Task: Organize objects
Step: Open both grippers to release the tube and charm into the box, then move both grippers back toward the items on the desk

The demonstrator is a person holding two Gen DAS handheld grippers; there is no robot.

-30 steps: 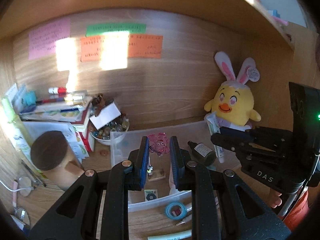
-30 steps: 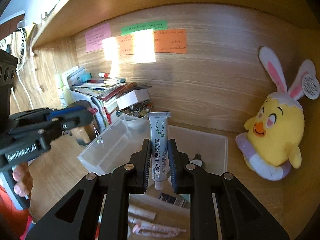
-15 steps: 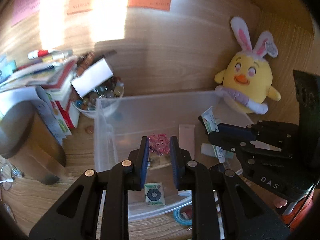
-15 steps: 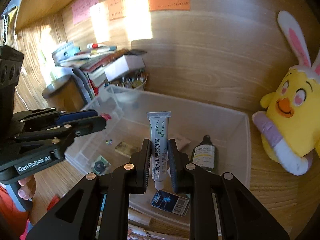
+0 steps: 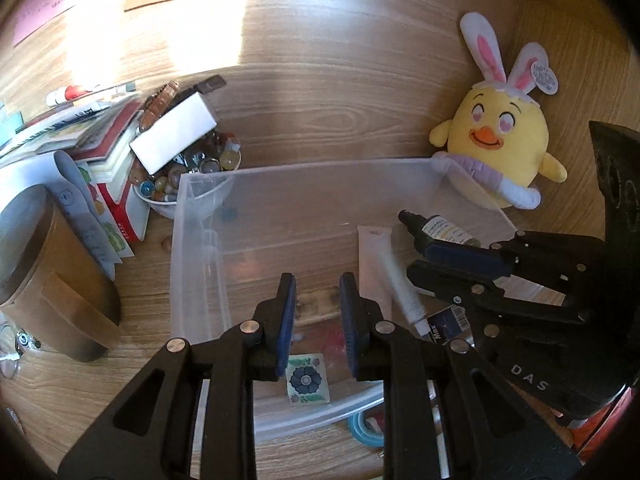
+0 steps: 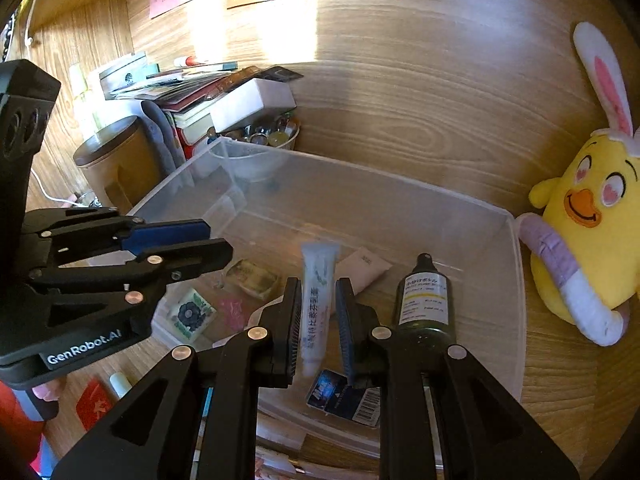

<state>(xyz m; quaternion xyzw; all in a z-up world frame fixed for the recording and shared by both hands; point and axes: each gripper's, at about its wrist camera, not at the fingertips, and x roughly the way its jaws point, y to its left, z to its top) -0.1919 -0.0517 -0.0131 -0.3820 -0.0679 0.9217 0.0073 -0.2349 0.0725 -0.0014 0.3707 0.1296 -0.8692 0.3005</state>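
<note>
Your clear storage bin point(image 6: 516, 280) already holds a dark bottle point(image 6: 426, 304), a flower tile point(image 6: 191, 315) and a pink charm point(image 6: 234, 310). Your left hand-held gripper point(image 5: 316, 312) is released and empty; half a second ago it gripped that charm. Your right hand-held gripper point(image 6: 318, 316) has lowered the white tube point(image 6: 318, 300) into the bin, with the jaws now parted around it. Loose items remain on the near worktop point(image 6: 560, 380).

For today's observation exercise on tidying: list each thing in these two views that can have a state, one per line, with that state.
Left gripper: open, holding nothing, over the bin.
Right gripper: open, white tube between its fingers.
White tube: in the bin, seemingly just released.
Clear plastic bin: lidless, partly filled.
Dark bottle: capped, lying in the bin.
Flower tile: flat on the bin floor.
Plush chick: propped beside the bin.
</note>
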